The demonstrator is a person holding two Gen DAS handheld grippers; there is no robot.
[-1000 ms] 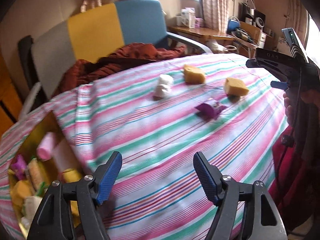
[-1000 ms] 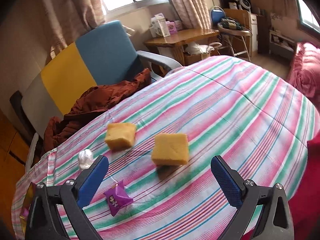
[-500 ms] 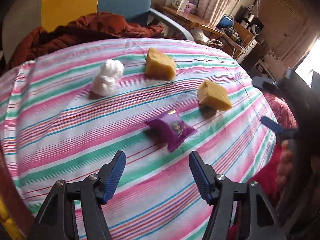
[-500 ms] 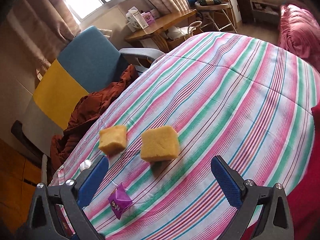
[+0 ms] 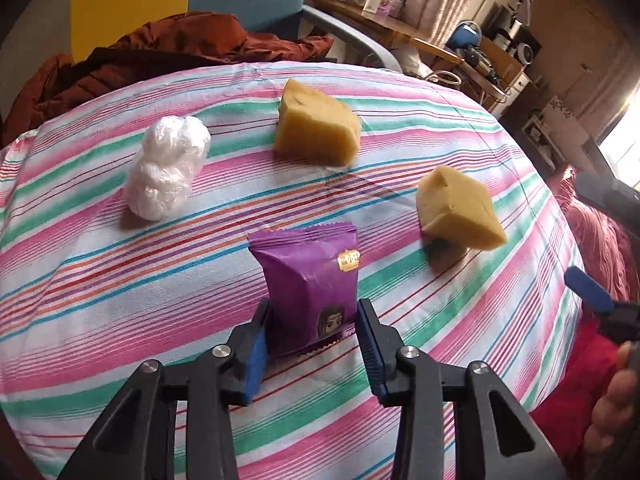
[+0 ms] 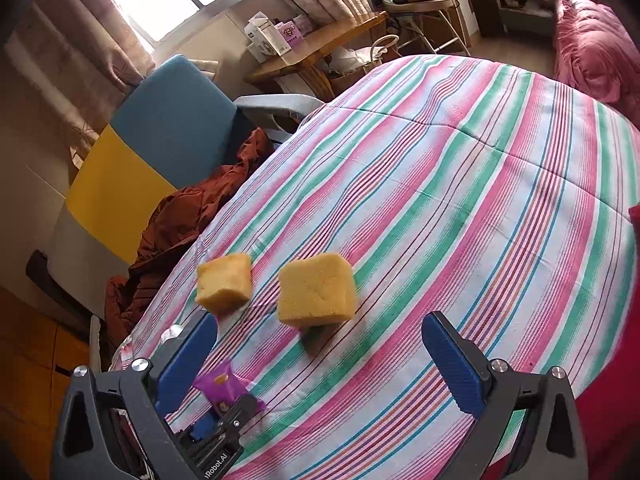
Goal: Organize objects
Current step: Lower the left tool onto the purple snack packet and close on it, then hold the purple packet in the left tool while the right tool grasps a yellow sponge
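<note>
The left claw, at the lower middle of its own view, points steeply downward, and its jaws have just been closing, the blue pads now pressed against both sides of a purple snack packet. The right claw hangs tilted downward at the bottom of its view, jaws spread wide with nothing between them.

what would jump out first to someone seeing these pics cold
The purple snack packet, pinched between the blue pads of the left claw, whose jaws have just closed on it. Behind it on the striped cloth lie two yellow sponge cakes and a white plastic wad; the right claw hangs open.
</note>
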